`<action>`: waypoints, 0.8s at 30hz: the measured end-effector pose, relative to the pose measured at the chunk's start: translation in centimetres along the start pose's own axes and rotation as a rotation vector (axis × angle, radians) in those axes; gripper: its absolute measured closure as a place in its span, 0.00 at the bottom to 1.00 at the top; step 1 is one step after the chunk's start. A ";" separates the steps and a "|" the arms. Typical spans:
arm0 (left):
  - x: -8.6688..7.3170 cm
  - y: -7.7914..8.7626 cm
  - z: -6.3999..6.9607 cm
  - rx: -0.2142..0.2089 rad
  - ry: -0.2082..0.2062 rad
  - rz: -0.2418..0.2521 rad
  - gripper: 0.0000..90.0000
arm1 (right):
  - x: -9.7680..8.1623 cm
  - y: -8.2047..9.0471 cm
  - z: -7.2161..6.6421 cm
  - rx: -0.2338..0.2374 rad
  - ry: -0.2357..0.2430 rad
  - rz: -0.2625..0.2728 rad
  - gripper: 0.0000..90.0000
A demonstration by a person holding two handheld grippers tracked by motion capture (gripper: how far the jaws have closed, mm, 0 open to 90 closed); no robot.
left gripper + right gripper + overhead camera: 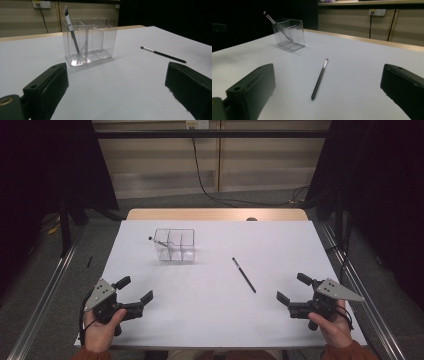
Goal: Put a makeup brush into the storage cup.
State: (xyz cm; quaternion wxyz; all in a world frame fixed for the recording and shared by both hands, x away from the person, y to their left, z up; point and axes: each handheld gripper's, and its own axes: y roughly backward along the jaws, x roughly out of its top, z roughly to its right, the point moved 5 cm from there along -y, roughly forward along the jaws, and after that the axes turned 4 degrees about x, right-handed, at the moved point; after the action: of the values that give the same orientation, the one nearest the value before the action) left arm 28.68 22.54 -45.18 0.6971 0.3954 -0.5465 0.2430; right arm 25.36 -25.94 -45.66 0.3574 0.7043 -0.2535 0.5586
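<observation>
While both hand-held grippers wait wide open and empty, the loose brush (244,275) lies flat mid-counter (210,310), long axis running near-to-far, nearer the right hand-held gripper (290,293) than the left hand-held gripper (136,288), organizer (174,245) beyond.

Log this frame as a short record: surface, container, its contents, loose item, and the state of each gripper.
surface: white table
container: clear organizer with several compartments, upright, far left of centre
contents: one brush leaning in an end compartment, tip above the rim
loose item: second brush lying flat on the table, right of centre, apart from the organizer
left gripper: jaws open, holding nothing, near the table's front left
right gripper: jaws open, holding nothing, near the front right, nearer the loose brush
</observation>
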 end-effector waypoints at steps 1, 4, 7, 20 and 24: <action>0.0 0.0 0.0 0.002 0.001 0.002 0.05 | 0.0 -0.1 0.0 0.000 0.001 -0.001 0.00; 0.1 0.1 0.2 0.004 -0.009 0.002 0.05 | 0.1 -0.2 -0.1 0.004 -0.019 0.005 0.01; 0.1 -0.2 0.4 0.006 -0.017 -0.004 0.05 | 0.8 -0.6 -0.1 0.005 -0.027 0.018 0.01; 0.0 -0.2 -0.1 0.026 -0.003 -0.010 0.05 | 2.2 -4.0 -0.3 0.057 -0.012 -0.041 0.00; -0.1 -0.2 -0.1 0.024 -0.009 -0.014 0.05 | 2.8 -5.0 -0.3 0.062 -0.009 -0.041 0.00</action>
State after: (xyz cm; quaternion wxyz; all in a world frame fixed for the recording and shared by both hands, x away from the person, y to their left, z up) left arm 28.92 22.51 -45.31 0.6916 0.4084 -0.5440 0.2429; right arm 29.66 -22.56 -43.99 0.3456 0.7224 -0.2233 0.5558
